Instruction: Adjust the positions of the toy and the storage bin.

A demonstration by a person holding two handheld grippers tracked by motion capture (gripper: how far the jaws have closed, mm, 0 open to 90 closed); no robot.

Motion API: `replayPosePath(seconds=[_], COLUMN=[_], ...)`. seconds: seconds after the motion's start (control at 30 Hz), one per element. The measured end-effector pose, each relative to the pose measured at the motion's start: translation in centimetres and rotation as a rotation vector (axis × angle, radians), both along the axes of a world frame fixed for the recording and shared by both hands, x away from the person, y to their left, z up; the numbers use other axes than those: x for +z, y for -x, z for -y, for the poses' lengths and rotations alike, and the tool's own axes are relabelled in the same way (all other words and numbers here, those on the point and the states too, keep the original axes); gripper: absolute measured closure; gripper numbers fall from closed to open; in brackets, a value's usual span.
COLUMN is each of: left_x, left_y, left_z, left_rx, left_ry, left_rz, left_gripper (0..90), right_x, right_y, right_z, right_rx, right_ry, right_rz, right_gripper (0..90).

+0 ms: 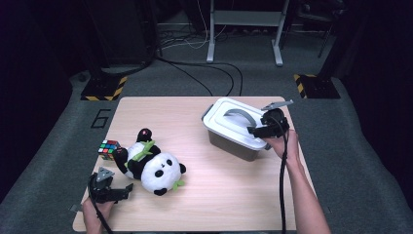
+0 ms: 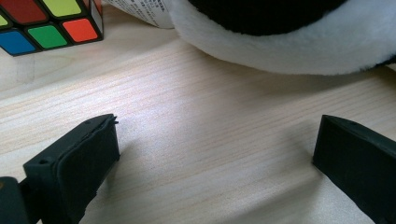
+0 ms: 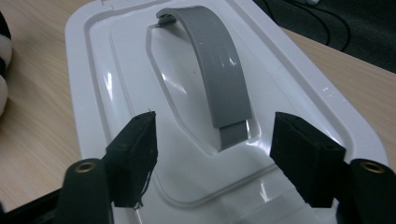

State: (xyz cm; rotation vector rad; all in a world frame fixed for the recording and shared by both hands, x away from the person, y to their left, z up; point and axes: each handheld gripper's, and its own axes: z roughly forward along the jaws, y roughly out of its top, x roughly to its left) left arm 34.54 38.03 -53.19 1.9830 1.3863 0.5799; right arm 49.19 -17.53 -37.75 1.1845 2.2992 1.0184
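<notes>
The right gripper [image 1: 259, 129] hovers over the white lid [image 3: 140, 70] of the storage box [image 1: 238, 141] at the desk's [image 1: 219, 195] 2 o'clock. Its jaws are released, flanking the near end of the grey handle [image 3: 219, 79] without touching it. The left gripper [image 2: 215, 154], jaws released over bare wood, sits at 8 o'clock beside the plush panda [image 1: 151, 168] and colour cube [image 1: 109, 149].

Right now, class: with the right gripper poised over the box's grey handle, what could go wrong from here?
1. The right gripper straddles only the near end of the grey handle; closing there may slip, or lift the white lid tilted.
2. The storage box sits near the table edge; a push could shove it off.
</notes>
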Motion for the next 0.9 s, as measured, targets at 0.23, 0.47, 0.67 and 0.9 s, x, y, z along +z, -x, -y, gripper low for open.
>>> replayPosePath(seconds=[0.23,0.47,0.67,0.9], left_x=[0.0,0.0,0.0,0.0], left_y=[0.0,0.0,0.0,0.0], left_z=[0.0,0.0,0.0,0.0], left_rx=[0.002,0.004,0.005,0.005], left_ry=[0.001,0.000,-0.001,0.000], left_rz=[0.000,0.000,0.001,0.003], left_gripper=[0.0,0.1,0.1,0.2], right_x=[-0.4,-0.9,-1.0,-0.9], right_y=[-1.5,-2.0,-1.8,-1.4], right_z=[-0.4,-0.5,-0.4,-0.6], right_rx=[0.006,0.017,0.013,0.007], right_ry=[0.012,0.014,0.006,0.010], right_rz=[-0.004,-0.009,-0.003,-0.012], right_gripper=[49.1,62.4,65.6,66.0])
